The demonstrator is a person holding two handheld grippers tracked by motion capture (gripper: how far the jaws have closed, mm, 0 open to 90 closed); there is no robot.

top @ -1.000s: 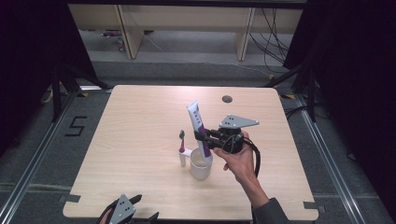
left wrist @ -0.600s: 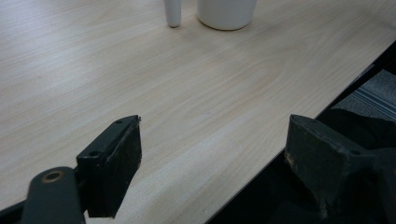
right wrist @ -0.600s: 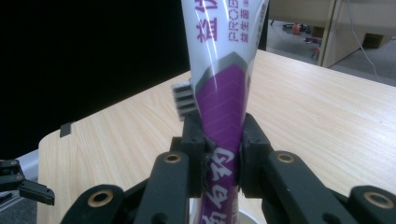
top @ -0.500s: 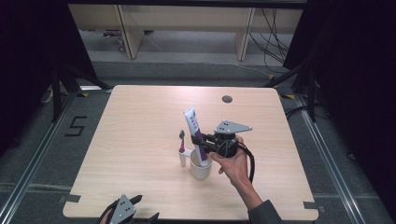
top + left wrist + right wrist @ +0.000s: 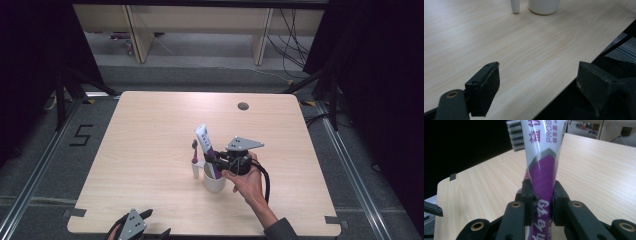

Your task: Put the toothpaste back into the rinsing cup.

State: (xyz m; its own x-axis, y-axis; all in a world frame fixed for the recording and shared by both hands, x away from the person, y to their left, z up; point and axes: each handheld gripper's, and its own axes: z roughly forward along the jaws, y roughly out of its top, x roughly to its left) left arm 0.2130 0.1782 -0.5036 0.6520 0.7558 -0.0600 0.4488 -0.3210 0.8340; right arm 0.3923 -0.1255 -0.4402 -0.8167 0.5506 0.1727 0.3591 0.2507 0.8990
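Note:
A white mug (image 5: 214,182) stands on the wooden table (image 5: 150,130), a little in front of its middle. My right gripper (image 5: 215,163) (image 5: 541,192) is shut on a white and purple toothpaste tube (image 5: 204,141) (image 5: 544,152). The tube stands nearly upright, leaning left, and its lower end dips into the mug's mouth. A toothbrush (image 5: 195,159) with a grey head (image 5: 515,135) stands upright just left of the mug. My left gripper (image 5: 150,222) (image 5: 539,82) hovers at the table's front edge, jaws wide apart with nothing between them.
In the left gripper view the mug's base (image 5: 544,6) and the toothbrush's foot (image 5: 515,6) sit far off at the top. A round cable hole (image 5: 243,106) lies near the table's far edge. Dark floor surrounds the table.
My right gripper has come down with the toothpaste tube, bringing the tube's lower end from above the mug into its mouth. The left gripper has stayed where it was.

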